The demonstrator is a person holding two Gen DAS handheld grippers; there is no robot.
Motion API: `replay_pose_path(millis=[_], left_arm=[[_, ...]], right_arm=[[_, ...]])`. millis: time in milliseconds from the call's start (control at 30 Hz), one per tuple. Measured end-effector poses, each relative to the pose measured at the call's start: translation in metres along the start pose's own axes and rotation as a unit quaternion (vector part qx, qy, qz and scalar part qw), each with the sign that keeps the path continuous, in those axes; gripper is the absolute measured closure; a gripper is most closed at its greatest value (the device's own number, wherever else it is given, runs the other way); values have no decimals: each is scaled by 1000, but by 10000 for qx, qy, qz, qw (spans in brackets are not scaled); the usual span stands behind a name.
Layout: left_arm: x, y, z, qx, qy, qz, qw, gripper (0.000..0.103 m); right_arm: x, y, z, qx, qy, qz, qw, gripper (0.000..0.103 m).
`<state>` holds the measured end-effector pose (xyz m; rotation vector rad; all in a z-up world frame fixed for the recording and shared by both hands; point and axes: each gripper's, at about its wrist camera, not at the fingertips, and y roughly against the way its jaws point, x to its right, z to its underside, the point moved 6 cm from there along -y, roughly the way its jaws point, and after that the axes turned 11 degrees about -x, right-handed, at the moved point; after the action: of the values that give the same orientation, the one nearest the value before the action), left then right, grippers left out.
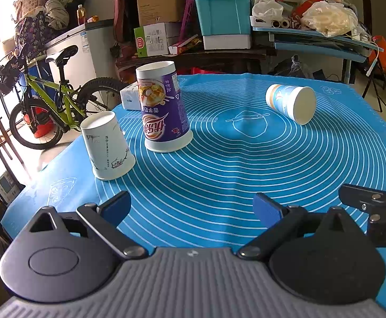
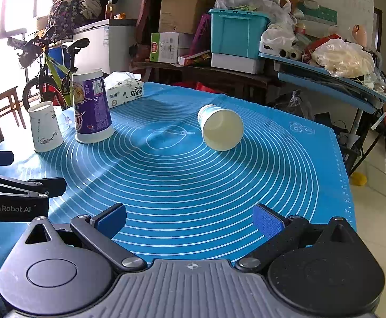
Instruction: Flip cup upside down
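Note:
A blue-and-white paper cup (image 1: 291,103) lies on its side on the blue mat (image 1: 232,180), its mouth facing the near right; it also shows in the right wrist view (image 2: 220,127). A tall purple cup (image 1: 163,108) (image 2: 92,107) and a white cup (image 1: 106,147) (image 2: 44,127) stand upside down at the left. My left gripper (image 1: 193,208) is open and empty near the mat's front edge. My right gripper (image 2: 190,220) is open and empty, well short of the lying cup.
A tissue box (image 2: 125,92) lies at the mat's far left edge. A green bicycle (image 1: 55,100) stands left of the table. Cluttered tables with a teal bin (image 1: 222,13) stand behind. The right gripper's body (image 1: 373,209) shows at the left view's right edge.

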<state>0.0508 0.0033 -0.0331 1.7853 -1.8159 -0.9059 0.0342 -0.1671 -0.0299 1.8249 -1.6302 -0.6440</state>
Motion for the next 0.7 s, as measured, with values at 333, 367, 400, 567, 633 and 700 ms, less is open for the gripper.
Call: replay_pose_path(millis=[333, 367, 400, 567, 633, 700], left_arm=[[0, 0, 0, -1, 0, 1, 10000, 5], [0, 0, 0, 1, -4, -1, 10000, 5], [0, 0, 0, 3, 3, -4, 10000, 5], [0, 0, 0, 0, 0, -7, 10000, 5], [0, 0, 0, -4, 0, -8, 10000, 5], [0, 0, 0, -3, 2, -8, 10000, 5]], right_arm=[[0, 0, 0, 3, 1, -3, 10000, 0], [0, 0, 0, 5, -1, -6, 10000, 0], [0, 0, 0, 2, -3, 1, 10000, 0], [1, -1, 1, 4, -8, 14, 10000, 0], [1, -1, 1, 1, -6, 13, 10000, 0], [1, -1, 1, 1, -4, 10, 10000, 0]])
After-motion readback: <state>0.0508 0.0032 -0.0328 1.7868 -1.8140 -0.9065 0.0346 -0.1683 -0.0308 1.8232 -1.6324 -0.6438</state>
